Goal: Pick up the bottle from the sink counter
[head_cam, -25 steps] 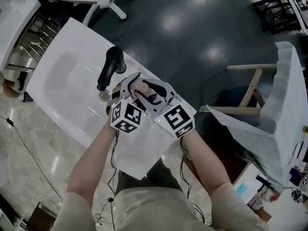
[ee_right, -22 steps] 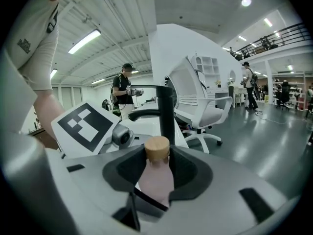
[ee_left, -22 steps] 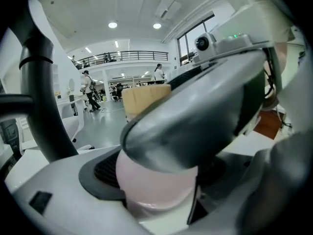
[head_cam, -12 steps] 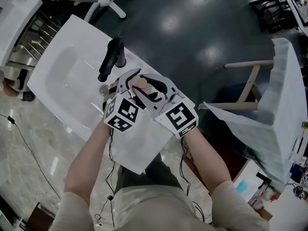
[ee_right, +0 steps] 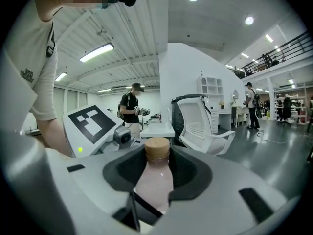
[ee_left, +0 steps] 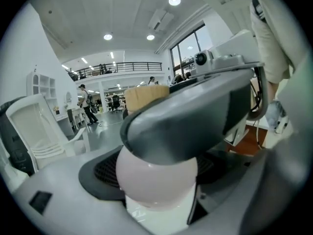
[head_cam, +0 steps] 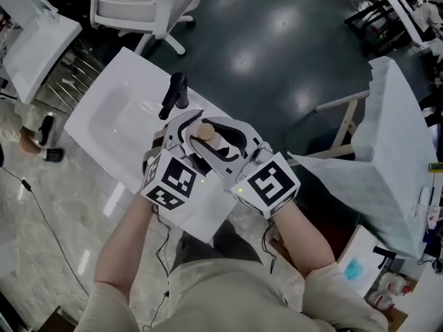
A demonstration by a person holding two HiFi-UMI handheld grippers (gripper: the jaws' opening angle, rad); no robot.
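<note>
Head view shows the bottle (head_cam: 208,131) caught between both tools, above the near corner of the sink counter (head_cam: 104,113), with the faucet (head_cam: 174,95) at about 11 o'clock from it. The left gripper (head_cam: 188,133) closes on the body from 9 o'clock and the right gripper (head_cam: 228,137) from 3 o'clock, so each is equally near. In the right gripper view the pink body sits tight between the two dark pads, its long axis upright and the cork-coloured cap (ee_right: 157,149) at 12 o'clock. I judge that the bottle does not touch the counter, so the next move must go straight up along this axis.
</note>
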